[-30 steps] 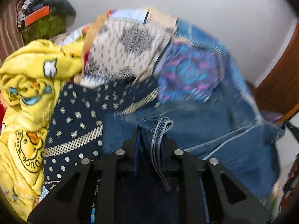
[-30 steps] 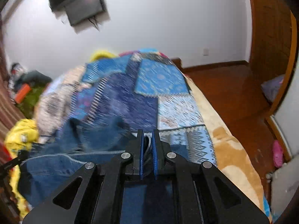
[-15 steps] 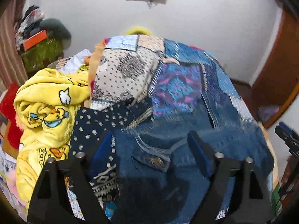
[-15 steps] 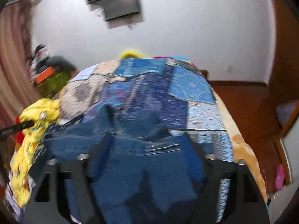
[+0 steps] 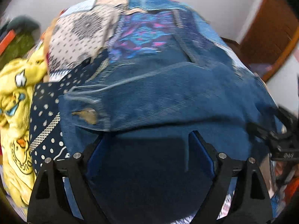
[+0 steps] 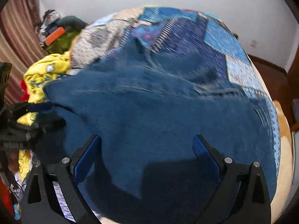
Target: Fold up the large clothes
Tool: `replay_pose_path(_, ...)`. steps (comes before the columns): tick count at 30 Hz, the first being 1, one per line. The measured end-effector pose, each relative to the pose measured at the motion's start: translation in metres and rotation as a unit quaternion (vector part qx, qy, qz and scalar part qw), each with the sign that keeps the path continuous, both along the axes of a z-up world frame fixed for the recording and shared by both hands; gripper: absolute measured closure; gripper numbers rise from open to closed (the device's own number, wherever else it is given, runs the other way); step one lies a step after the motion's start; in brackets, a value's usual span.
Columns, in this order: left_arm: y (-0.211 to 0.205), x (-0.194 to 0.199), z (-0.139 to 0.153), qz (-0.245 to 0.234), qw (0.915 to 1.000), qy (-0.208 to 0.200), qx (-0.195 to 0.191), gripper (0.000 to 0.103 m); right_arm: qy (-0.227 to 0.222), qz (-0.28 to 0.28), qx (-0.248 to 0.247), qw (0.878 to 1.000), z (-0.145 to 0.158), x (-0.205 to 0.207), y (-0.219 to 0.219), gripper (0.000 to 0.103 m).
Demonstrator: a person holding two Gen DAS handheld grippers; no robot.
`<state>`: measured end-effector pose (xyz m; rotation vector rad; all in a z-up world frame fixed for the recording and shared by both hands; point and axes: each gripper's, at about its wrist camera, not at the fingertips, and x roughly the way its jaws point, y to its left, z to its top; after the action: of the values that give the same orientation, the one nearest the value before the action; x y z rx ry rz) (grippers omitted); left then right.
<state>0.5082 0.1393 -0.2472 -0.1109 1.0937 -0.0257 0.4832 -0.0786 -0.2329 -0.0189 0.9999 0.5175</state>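
Count by kind, both views taken together. Jeans [image 5: 168, 93]: one pair, blue denim, with one brown patch [image 5: 87, 114] at the waistband. Quilt [image 6: 214, 37]: one, patchwork, on one bed [image 6: 284, 149]. Yellow blanket [image 5: 13, 112]: one, duck print. Navy dotted cloth [image 5: 44, 115]: one. Grippers: two, the left gripper [image 5: 147, 145] and the right gripper [image 6: 147, 145], each with two blue-padded jaws. Orange box [image 6: 55, 35]: one. Further clothes in the far pile are too blurred to count.

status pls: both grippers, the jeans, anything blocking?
Left gripper open, empty. Right gripper open, empty. Jeans lying on patchwork bedspread, fold laid over. Yellow duck blanket bunched at left edge, off the denim.
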Motion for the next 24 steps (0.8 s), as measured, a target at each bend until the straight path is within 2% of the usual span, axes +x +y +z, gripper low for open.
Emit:
replay_pose_path(3,0.025,0.01,-0.002,0.035,0.9993,0.002,-0.008,0.017,0.007,-0.016,0.005,1.0,-0.003,0.0,-0.026,0.005)
replay_pose_path(6,0.057,0.015,-0.007,0.081,0.9963,-0.005,0.03,0.016,-0.002,-0.044,-0.026,0.999,-0.005,-0.004,-0.05,0.005)
replay_pose_path(8,0.074,0.011,-0.013,0.097,0.9945,-0.003,0.039,0.01,0.0,-0.051,-0.025,0.998,-0.008,-0.009,-0.067,0.005)
replay_pose_path(11,0.091,-0.003,-0.016,0.116,0.992,-0.005,0.05,0.01,-0.01,-0.04,-0.014,0.999,-0.004,-0.021,-0.083,0.005)
replay_pose_path(14,0.1,-0.029,-0.008,0.136,0.9879,-0.013,0.073,0.01,-0.026,-0.063,-0.071,0.995,0.005,-0.037,-0.085,0.005)
replay_pose_path(17,0.102,-0.062,0.009,0.144,0.9856,-0.045,0.077,0.01,-0.013,-0.086,-0.084,0.993,0.006,-0.048,-0.093,0.005)
replay_pose_path(21,0.086,-0.116,0.035,0.129,0.9819,-0.107,0.088,0.01,-0.012,-0.099,-0.053,0.994,0.021,-0.072,-0.103,0.005)
replay_pose_path(24,0.071,-0.15,0.047,0.114,0.9805,-0.14,0.077,0.01,-0.02,-0.1,-0.044,0.994,0.035,-0.088,-0.104,0.005)
